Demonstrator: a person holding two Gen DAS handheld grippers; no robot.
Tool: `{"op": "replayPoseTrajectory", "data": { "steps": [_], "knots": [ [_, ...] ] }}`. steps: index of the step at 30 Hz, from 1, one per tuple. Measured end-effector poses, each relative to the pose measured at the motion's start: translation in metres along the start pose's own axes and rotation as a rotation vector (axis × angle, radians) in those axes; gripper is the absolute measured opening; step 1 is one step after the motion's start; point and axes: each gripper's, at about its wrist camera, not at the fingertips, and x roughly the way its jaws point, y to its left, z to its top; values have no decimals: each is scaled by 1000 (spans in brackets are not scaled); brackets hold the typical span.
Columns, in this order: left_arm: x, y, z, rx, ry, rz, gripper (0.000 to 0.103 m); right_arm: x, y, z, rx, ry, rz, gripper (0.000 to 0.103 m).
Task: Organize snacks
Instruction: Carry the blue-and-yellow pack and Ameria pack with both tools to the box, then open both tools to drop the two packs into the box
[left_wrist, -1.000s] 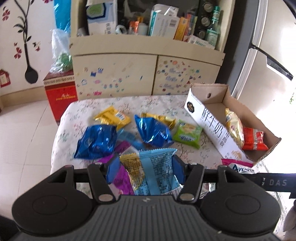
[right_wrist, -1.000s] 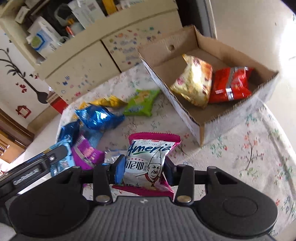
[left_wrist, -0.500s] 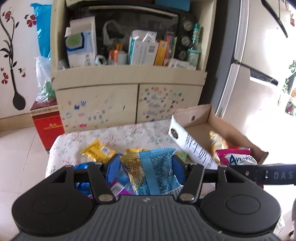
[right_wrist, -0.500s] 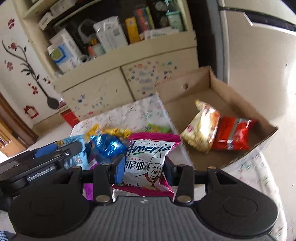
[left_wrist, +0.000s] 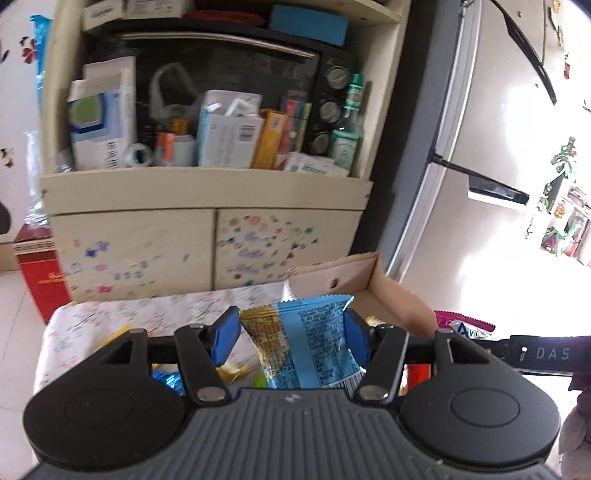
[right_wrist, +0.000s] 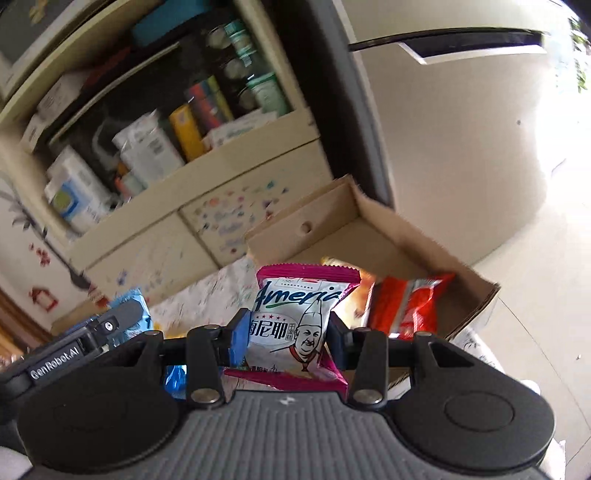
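Off to the left gripper's left and below its fingers, a few loose packets — a yellow one and a shiny blue one, both half hidden — lie on the flowered tablecloth. Between its blue pads sits the blue-and-yellow snack packet, pinched across its width and standing up out of the jaws, its crimped top edge free. Just ahead and to the right of this gripper opens the cardboard box, with the shelf unit well beyond. Further right, the right gripper is clamped on the pink-and-white packet in the same way, its pads pressing the sides at mid-height; the box lies ahead and to its right, already holding a red packet and a gold one (mostly hidden behind the held packet). Both held packets look light, air-puffed and soft, with slick film that could slide if the squeeze slackens — and contents that would probably crush under a hard one. A hold across the middle, as here, seems sound; the flat sealed ends would be the firmer place to pinch. Both packets look ready to drop into the box.
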Motion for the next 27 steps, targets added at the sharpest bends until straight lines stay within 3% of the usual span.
{"op": "replayPoseTrajectory", "data": {
  "steps": [9, 17, 19, 23, 27],
  "knots": [
    [56, -41, 18, 48, 13, -74, 59, 15, -32, 22, 142, -36, -79, 50],
    [104, -69, 26, 67, 47, -117, 60, 34, -42, 31, 195, -36, -148, 51],
    [116, -77, 27, 90, 68, -121, 64, 36, -44, 32, 212, -42, -161, 56],
    [115, -76, 28, 78, 72, -127, 82, 37, -46, 33, 231, -39, -162, 62],
    [104, -59, 29, 57, 89, -135, 84, 34, -43, 34, 219, -45, -148, 69]
  ]
}}
